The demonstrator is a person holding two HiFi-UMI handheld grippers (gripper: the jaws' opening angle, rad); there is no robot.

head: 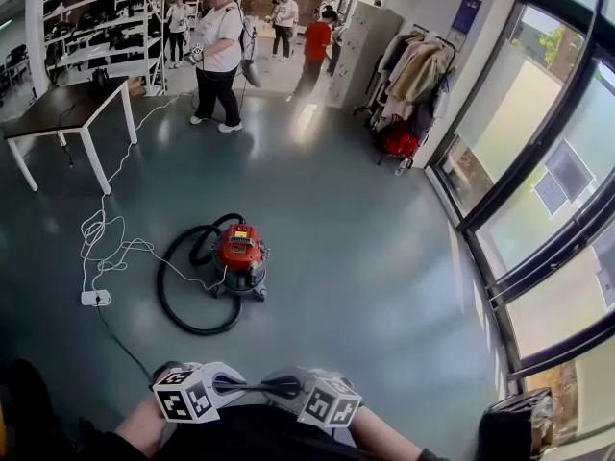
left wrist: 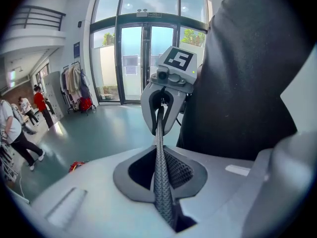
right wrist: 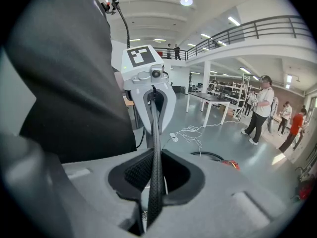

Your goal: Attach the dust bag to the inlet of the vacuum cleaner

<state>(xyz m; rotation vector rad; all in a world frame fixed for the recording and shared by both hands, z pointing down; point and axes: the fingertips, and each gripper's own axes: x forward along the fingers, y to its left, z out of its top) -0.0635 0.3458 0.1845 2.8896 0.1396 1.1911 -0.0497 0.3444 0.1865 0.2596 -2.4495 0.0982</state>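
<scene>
We stand on a glossy grey-green floor [head: 384, 257], holding both tools low against our body, pointing at each other. The left tool [left wrist: 159, 148] has its jaws pressed together on nothing, and so does the right tool [right wrist: 155, 148]. The red-topped canister vacuum cleaner [head: 240, 253] sits on the floor at twelve o'clock, well apart from us, its black hose [head: 178, 301] looped at its eight o'clock. No dust bag shows in any view. We judge the task not yet begun: next, find the bag and approach the inlet.
</scene>
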